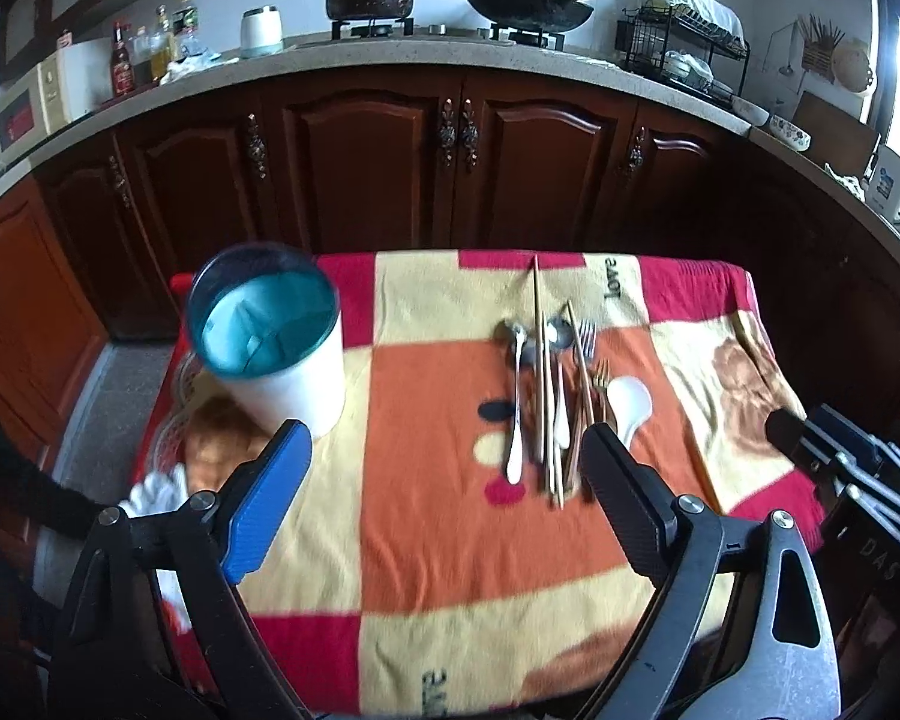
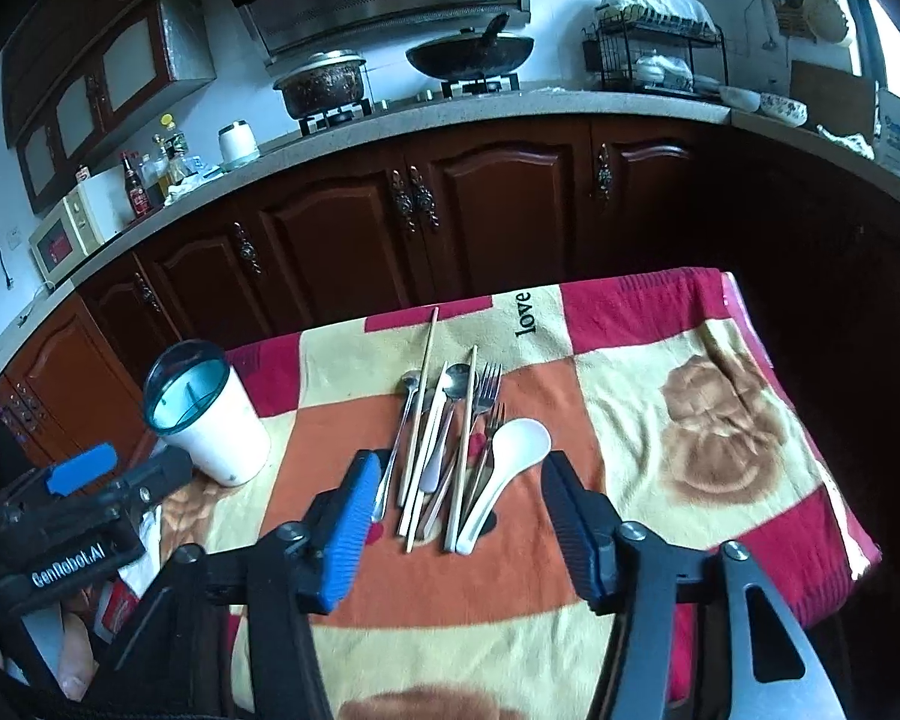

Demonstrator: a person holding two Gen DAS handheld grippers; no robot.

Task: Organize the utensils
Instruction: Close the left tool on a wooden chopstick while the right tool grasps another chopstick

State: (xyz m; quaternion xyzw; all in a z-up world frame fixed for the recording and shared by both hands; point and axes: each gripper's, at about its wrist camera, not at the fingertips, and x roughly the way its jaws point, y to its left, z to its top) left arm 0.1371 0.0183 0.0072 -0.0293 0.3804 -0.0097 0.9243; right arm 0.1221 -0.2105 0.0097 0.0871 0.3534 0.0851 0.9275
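Pile of spoons, forks and chopsticks (image 2: pixel 444 450) in the middle of the blanket (image 2: pixel 720 372), cup (image 2: pixel 210 420) to its left, left gripper (image 1: pixel 444 468) fingers wide apart and empty, right gripper (image 2: pixel 459 498) fingers apart over the pile, grasping nothing

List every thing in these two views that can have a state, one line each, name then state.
Utensil holder: upright, empty inside.
Utensils: loose pile on the blanket, none sorted.
White spoon: lying flat, bowl up.
Left tongs: open, holding nothing.
Right tongs: open above the utensil handles.
Cabinet doors: closed.
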